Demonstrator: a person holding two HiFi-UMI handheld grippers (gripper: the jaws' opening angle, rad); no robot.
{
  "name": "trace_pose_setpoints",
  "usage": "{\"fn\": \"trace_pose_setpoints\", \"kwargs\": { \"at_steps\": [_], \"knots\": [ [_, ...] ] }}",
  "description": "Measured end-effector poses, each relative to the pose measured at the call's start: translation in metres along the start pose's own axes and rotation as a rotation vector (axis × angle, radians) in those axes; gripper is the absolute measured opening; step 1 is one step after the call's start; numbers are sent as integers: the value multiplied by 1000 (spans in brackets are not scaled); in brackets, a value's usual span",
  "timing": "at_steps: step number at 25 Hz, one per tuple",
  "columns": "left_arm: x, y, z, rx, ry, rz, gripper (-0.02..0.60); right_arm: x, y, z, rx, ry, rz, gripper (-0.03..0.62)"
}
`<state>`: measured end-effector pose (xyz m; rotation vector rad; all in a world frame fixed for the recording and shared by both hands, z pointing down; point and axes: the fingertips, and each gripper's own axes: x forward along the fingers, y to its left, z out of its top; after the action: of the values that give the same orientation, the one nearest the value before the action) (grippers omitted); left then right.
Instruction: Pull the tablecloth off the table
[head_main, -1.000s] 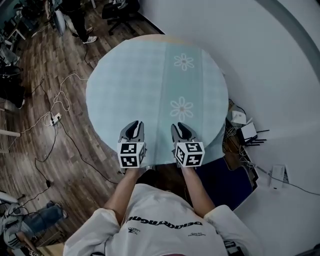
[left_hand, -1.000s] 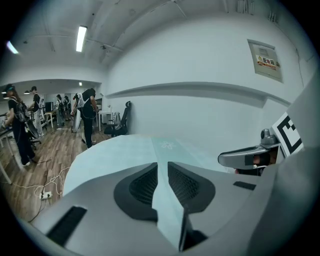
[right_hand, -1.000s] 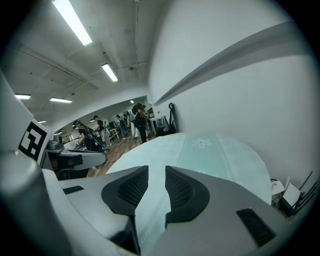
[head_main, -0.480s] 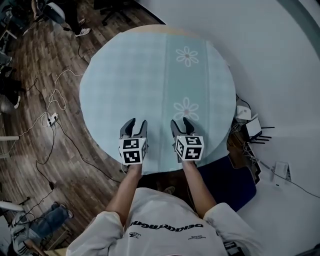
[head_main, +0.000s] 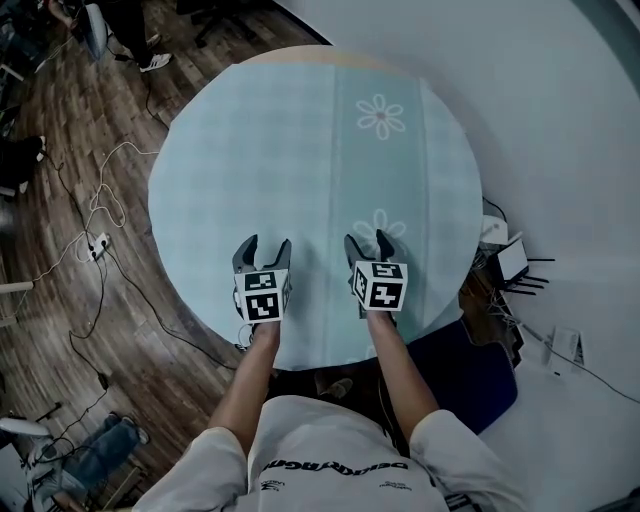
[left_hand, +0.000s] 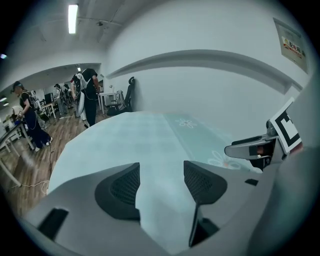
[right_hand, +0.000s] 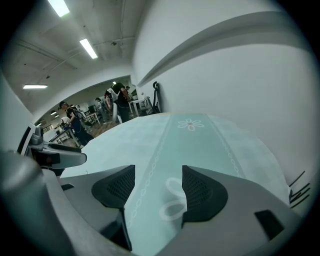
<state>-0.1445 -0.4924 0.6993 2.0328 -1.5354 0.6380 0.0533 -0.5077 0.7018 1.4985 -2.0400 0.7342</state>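
Cloth (head_main: 300, 150): lies flat over the round table (head_main: 292, 57) and covers nearly all of it; only a thin bare strip shows at the far rim.
Left gripper (left_hand: 161, 172): low over the cloth near the table's near edge. Its jaws are opening, with flat cloth below them and nothing pinched.
Right gripper (right_hand: 157, 175): beside the left one, just short of a flower (head_main: 378, 222) printed on the cloth. Its jaws are also opening and grip nothing.
Step in hand: probably getting a hold on the near part of the cloth before pulling.
Where to grip: flat cloth gives the pads little to bite. It looks better to come back to the near rim and take the hem where it leaves the tabletop, or to press down and gather a fold first.
How to grip: one jaw over and one under the edge, with both grippers level and the same way in from the rim.
Check: each gripper view should show cloth pressed between the pads before any pull.
Pull: both hands together, low and straight toward the body, so the cloth slides evenly and does not skew.
Risk: one side slipping, which would leave the cloth twisted on the table.
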Motion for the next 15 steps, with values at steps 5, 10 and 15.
{"fn": "trace_pose_setpoints", "kwargs": {
  "at_steps": [5, 10, 15],
  "knots": [
    [33, 7, -9, 7, 43, 1, 287, 28, -15, -6, -14, 37, -17, 293],
    [58, 20, -24, -4, 103, -2, 310, 55, -29, -20, -32, 113, -45, 293],
    [90, 42, -40, 4, 142, 20, 311, 75, -45, -29, -11, 139, -77, 293]
  ]
}}
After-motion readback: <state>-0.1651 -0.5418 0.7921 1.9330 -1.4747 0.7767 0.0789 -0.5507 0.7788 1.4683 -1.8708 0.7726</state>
